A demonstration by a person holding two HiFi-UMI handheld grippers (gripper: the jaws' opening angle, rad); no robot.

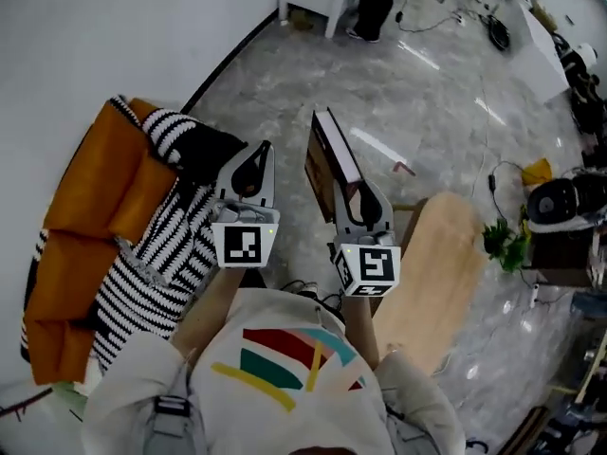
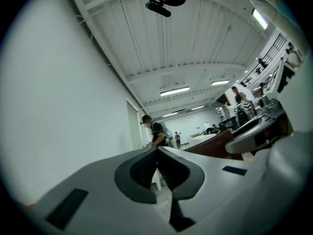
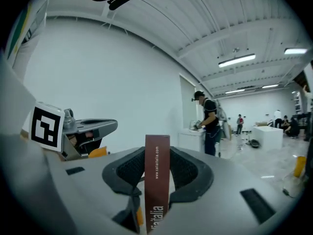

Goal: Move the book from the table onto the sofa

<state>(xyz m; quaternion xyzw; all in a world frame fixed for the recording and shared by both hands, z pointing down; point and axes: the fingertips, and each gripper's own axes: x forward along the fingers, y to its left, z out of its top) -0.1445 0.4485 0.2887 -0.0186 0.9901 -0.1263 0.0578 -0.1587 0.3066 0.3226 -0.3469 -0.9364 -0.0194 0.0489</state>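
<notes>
Your right gripper [image 1: 353, 192] looks matt grey plastic, with ribbed black pads [image 3: 187, 169]. The dark brown book [image 3: 157, 180] has a smooth paper cover. The grey stone floor [image 1: 408, 83] is glossy; the orange sofa [image 1: 95, 197] is cloth.

Lying across the orange sofa [image 1: 95, 188]: a black-and-white striped blanket [image 1: 152, 263]. Standing on the grey stone floor [image 1: 417, 112] nearby: a light wooden bench [image 1: 441, 263].

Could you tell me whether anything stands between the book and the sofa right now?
Only the left hand-held gripper, held beside the book on the side toward the sofa; a striped blanket lies over part of it.
</notes>
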